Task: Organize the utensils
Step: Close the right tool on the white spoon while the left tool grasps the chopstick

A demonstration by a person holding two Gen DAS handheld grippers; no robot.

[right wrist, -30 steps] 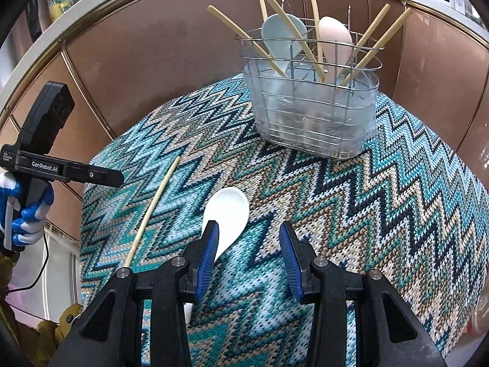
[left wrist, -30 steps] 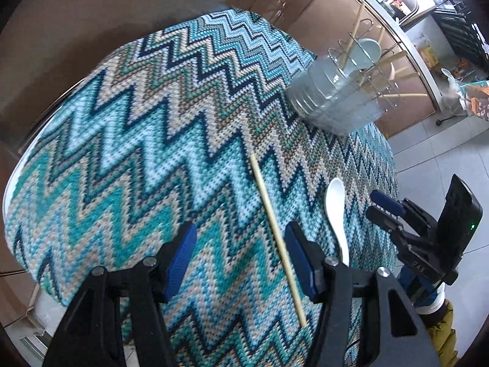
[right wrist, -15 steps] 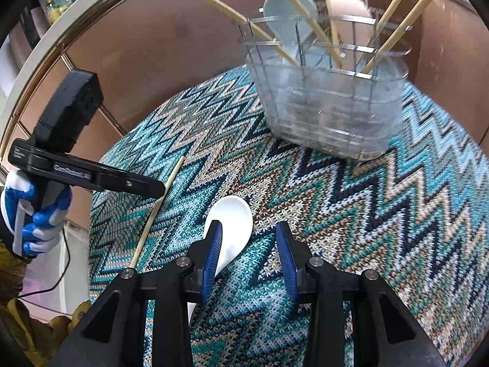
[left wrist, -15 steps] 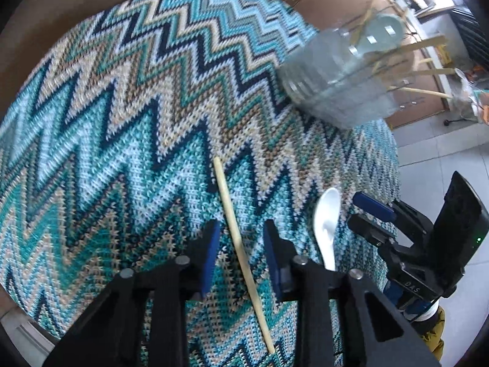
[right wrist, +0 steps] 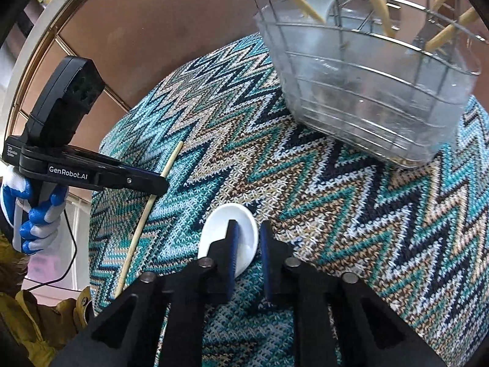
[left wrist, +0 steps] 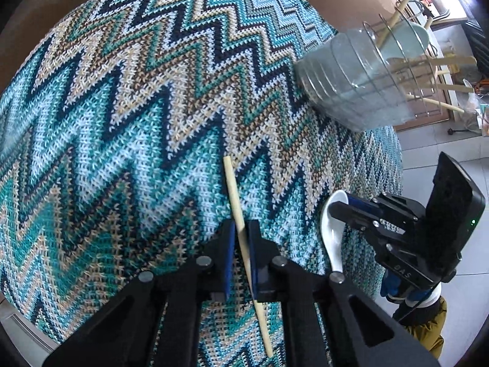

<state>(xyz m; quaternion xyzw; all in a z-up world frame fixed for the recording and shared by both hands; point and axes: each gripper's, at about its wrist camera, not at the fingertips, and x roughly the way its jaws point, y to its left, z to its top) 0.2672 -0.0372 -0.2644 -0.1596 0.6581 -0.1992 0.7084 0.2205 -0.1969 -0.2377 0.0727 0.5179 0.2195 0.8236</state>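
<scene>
**A:** Status — left gripper [left wrist: 240, 244] clamped on the chopstick [left wrist: 233, 189], low centre of the left wrist view, stick lying on the knit-covered table [left wrist: 122, 107]. Right gripper [right wrist: 248, 246] closing narrow over the white spoon [right wrist: 227, 235]; only the left pad is on the bowl.

**B:** Risk — spoon rim is glazed, may squirt out. Chopstick held off-centre, could pivot before the rack [right wrist: 366, 76], upper right.
</scene>
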